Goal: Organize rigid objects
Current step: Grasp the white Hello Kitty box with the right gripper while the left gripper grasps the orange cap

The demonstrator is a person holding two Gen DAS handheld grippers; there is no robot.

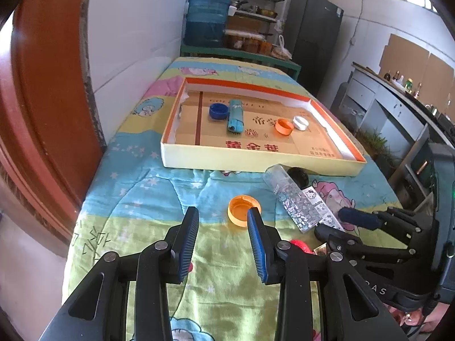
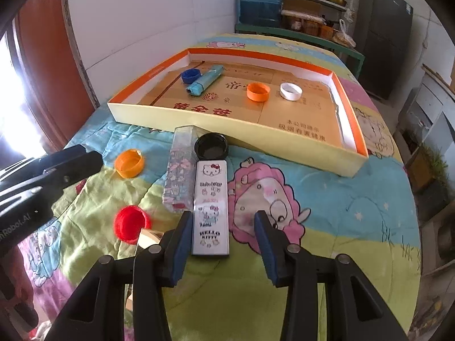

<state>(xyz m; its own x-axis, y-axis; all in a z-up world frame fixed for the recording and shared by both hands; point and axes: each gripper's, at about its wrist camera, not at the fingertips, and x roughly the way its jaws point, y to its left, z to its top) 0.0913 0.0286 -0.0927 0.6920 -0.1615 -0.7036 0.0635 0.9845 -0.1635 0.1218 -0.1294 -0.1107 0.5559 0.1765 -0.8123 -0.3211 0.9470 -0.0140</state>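
both my jaws stand apart and hold nothing. my left gripper [image 1: 223, 216] hangs over the quilt-covered tabletop [image 1: 136, 187], and the loose orange cap [image 1: 244, 209] lies open side up just ahead of it, a little to the right of the gap — the right pad's tip overlaps its rim in my left view, though i can't tell if they touch. my right gripper [image 2: 223, 220] is over the white hello kitty case [image 2: 211, 207], whose long axis runs straight away from me, in line with the fingers; its near end lies between the jaws, hard against the left pad, with open quilt toward the right one. so the case is the right hand's, the cap the left's.

beside the case on its left lies the clear patterned case [image 2: 179, 170], roughly parallel, and a black cap [image 2: 211, 146] sits at their far ends. a red cap [image 2: 131, 223] lies near me, to the left. the cardboard tray [image 2: 233, 132] sits beyond — already holding a blue cap [image 2: 191, 75], a teal tube [image 2: 205, 80], an orange cap [image 2: 258, 91] and a white cap [image 2: 290, 91]. i judge a small shift right would centre each grip.
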